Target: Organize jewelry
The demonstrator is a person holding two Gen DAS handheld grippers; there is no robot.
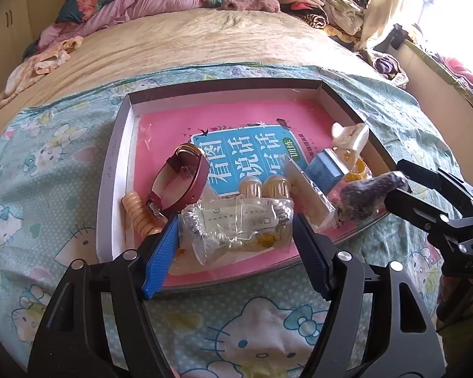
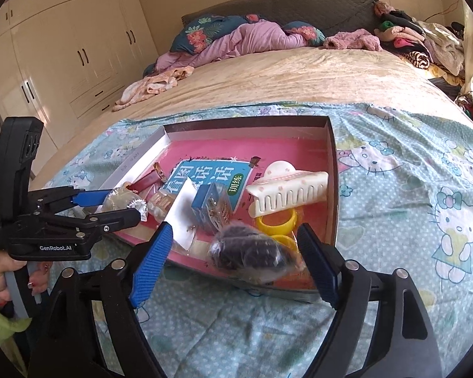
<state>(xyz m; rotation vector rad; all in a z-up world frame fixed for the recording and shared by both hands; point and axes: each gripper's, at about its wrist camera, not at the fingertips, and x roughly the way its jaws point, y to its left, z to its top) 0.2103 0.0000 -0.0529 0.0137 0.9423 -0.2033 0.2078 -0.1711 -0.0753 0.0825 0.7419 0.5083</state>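
A shallow box (image 1: 116,145) with a pink book in it lies on the Hello Kitty sheet and holds the jewelry. My left gripper (image 1: 236,236) is open around a clear bag of silver chain (image 1: 236,226) at the box's near edge. Behind it lie a maroon bangle (image 1: 176,179) and a beige bead bracelet (image 1: 138,214). My right gripper (image 2: 233,252) is open around a dark furry hair tie in plastic (image 2: 249,252), which also shows in the left wrist view (image 1: 369,195). A cream claw clip (image 2: 287,192), yellow rings (image 2: 277,223) and a small blue box (image 2: 211,208) lie beyond.
The box's raised rim (image 2: 332,170) runs along its far and side edges. Piles of clothes (image 2: 419,44) and pillows (image 2: 224,34) lie at the head of the bed. White wardrobes (image 2: 63,50) stand at the left. A white card (image 2: 183,214) leans in the box.
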